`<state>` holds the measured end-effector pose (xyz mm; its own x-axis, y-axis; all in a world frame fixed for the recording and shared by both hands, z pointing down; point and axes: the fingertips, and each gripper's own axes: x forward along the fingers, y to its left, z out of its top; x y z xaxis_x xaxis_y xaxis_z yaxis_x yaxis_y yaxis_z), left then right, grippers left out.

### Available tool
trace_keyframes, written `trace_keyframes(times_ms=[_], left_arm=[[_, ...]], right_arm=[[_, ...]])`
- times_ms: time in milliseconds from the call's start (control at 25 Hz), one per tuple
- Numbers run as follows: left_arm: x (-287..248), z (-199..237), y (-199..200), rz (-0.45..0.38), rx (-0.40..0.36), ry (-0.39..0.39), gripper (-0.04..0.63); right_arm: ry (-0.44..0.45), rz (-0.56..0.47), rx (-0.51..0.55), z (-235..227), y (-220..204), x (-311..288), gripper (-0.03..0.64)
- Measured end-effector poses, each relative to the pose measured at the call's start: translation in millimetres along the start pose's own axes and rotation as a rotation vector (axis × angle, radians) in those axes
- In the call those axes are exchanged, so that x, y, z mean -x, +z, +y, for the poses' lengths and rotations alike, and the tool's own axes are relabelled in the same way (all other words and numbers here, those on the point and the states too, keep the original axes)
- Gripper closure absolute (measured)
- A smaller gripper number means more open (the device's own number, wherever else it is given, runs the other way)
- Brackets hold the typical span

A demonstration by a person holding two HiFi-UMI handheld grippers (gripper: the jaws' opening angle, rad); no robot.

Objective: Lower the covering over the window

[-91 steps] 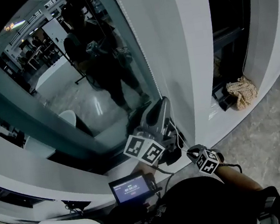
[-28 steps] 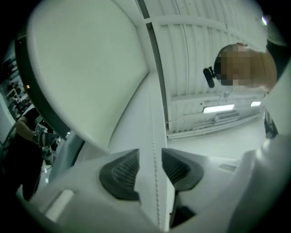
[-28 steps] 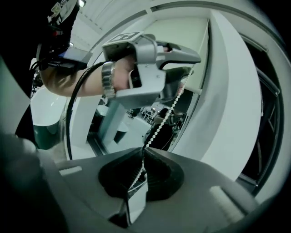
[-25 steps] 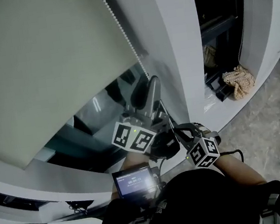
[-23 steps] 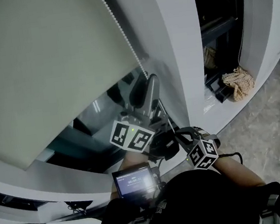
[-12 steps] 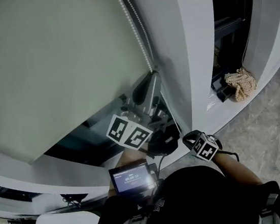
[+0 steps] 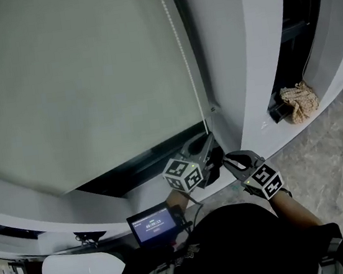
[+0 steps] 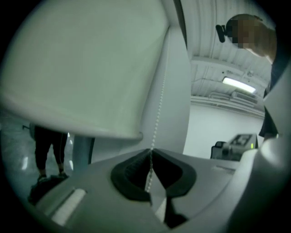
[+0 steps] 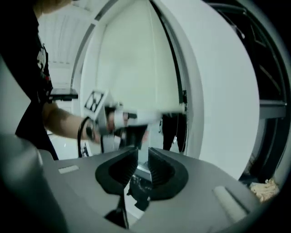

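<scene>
Over the window (image 7: 143, 162), shows blind (image 7: 77, 83) drawn nearly to the sill; one dark strip left uncovered. Shows left hand-held gripper (image 8: 150, 154) pinching the bead chain (image 8: 158, 113), right hand-held gripper (image 9: 142, 152) with jaws opening, empty.

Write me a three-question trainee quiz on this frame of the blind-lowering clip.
1. What sits between the left gripper's jaws? A) the bead chain B) a pen C) nothing
2. True or false: the blind covers the window completely.
3. Where does the crumpled cloth lie?
Key: 1 A. 2 False: a dark strip of window shows below the blind's bottom edge. 3 On the ledge right of the white pillar.
</scene>
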<state>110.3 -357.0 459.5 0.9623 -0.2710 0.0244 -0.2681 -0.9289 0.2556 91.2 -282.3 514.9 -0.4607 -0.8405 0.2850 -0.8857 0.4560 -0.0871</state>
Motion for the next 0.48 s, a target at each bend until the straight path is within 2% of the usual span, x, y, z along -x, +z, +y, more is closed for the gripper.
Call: trace_keyframes(times_ms=[160,280,360,480], left_arm=[[28.3,8.3,-115.1,0.225,0.106,0.052,0.583],[56.7,-2.0,-205.9,0.445,0.176,0.046,0.581],[76.9,-12.1,-255.6,0.572,0.162,0.032,0.581],[96.5,-23.1,-301.2,0.692,0.08,0.003,0.581]], right_arm=[[-0.036,-0.231,0.027,-2.4,92.3,24.7,0.543],[-0.009,-0.383,0.034,6.7,169.1,41.4,0.548],[0.02,-0.483,0.074,16.6,222.7,52.1,0.538],[0.055,-0.618,0.134,24.3,302.6,69.4,0.52]])
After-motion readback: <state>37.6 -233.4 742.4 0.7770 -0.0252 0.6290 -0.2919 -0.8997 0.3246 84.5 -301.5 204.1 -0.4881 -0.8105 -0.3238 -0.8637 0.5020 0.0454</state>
